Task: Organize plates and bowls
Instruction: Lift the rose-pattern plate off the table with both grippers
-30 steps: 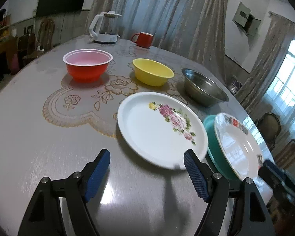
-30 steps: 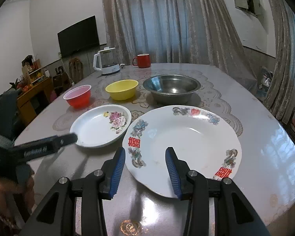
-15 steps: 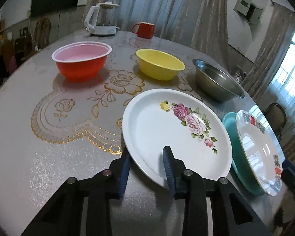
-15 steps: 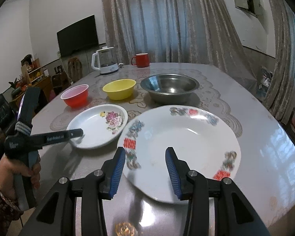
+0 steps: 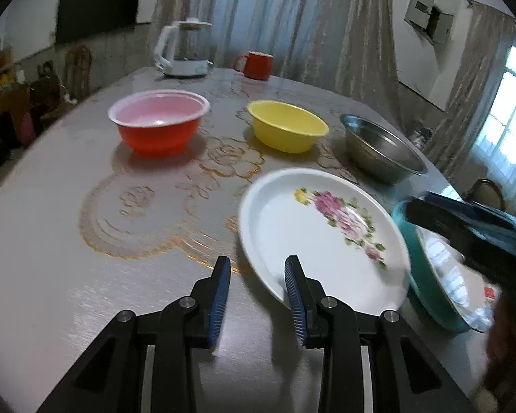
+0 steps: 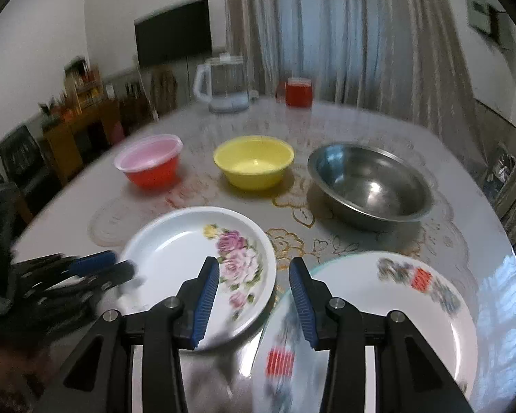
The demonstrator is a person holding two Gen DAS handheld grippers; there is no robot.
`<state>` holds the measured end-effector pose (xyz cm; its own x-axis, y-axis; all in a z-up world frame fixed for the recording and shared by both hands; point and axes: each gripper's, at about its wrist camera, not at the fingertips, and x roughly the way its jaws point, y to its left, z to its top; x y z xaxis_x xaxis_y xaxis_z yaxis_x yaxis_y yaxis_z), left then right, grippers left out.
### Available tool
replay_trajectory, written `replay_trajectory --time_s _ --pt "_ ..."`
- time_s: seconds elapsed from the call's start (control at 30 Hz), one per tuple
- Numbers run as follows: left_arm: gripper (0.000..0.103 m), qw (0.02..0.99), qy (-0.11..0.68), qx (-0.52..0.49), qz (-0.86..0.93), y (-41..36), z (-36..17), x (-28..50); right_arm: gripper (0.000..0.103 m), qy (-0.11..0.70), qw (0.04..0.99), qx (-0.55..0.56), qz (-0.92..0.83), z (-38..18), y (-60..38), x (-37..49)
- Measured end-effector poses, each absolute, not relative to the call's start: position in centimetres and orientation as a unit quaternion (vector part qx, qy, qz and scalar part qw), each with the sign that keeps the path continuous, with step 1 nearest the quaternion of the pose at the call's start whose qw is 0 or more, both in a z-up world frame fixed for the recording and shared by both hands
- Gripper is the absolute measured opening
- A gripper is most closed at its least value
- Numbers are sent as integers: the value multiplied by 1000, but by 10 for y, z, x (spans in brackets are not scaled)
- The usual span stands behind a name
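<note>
Dim room; daylight comes from the window [image 5: 509, 103] at right, glaring off the table [image 6: 498, 275]. Fisheye bends the edges, corners go black. Motion blur smears both views, worst low down.

On the tabletop [image 6: 378, 127], three bowls stand in a row: plastic bowl [image 6: 149, 167] left, middle bowl [image 6: 254, 165], metal bowl [image 6: 369, 180] right. Before them lie the rose plate [image 6: 189, 251] left and the large plate [image 6: 388, 306] right. Behind stand the kettle [image 6: 223, 84] and mug [image 6: 298, 92]
</note>
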<state>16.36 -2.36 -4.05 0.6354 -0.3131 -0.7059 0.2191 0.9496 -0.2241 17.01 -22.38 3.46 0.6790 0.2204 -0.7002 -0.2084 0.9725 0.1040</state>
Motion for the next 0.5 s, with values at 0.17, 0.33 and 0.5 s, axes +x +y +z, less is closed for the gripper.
replay_trajectory --time_s 0.17,0.33,0.5 --pt "36 897 406 -62 -166 -33 -43 159 35 461 880 9 115 12 -224 215" --pt "36 894 410 -65 -167 -35 -45 163 32 492 862 -3 123 -1 -222 235" --pt "36 897 408 -53 -158 -37 -45 162 29 502 854 -38 133 -6 -204 238"
